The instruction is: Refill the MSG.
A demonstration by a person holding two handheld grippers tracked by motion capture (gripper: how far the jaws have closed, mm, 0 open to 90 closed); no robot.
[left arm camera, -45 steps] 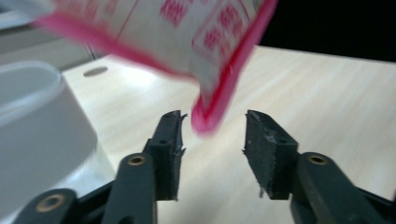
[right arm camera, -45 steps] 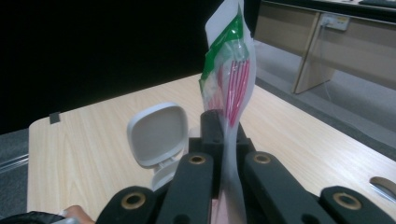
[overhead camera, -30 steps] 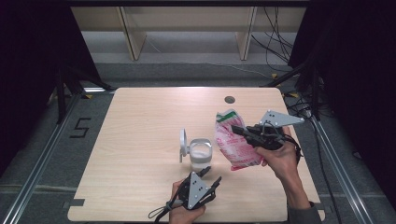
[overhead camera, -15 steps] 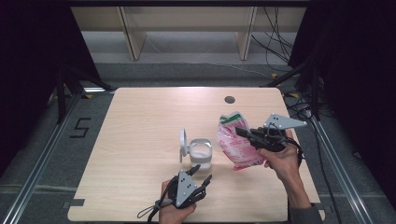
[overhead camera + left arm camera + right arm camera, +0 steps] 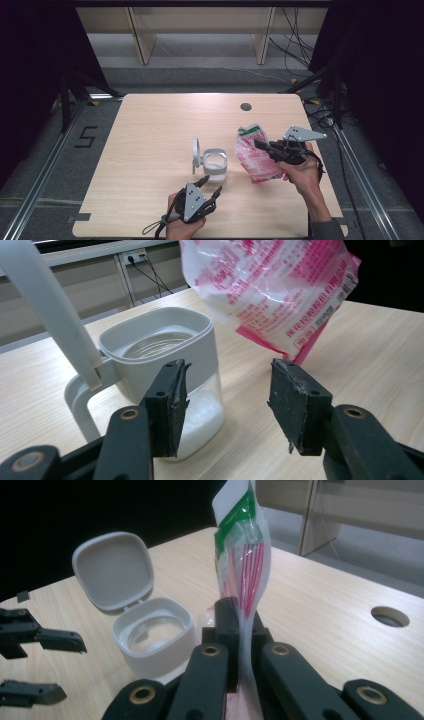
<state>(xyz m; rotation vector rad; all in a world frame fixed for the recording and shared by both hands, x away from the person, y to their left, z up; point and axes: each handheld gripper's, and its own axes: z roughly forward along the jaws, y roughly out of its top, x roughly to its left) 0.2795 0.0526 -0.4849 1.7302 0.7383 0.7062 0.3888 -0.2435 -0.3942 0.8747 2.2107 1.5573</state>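
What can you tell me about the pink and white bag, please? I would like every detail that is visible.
The bag is a soft plastic pouch, white with pink print and a green band near its top edge. It looks partly filled with white content. The right gripper is shut on it, pinching its thin upper part, so it is held upright at the right of the open container, apart from it. In the left gripper view its lower corner hangs just over the table; whether it touches is unclear.

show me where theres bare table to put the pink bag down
Free: the table left of the lidded container, and the far strip up to the round hole. Crowded: the near middle, where the container, the left gripper and the right gripper holding the bag bunch together.
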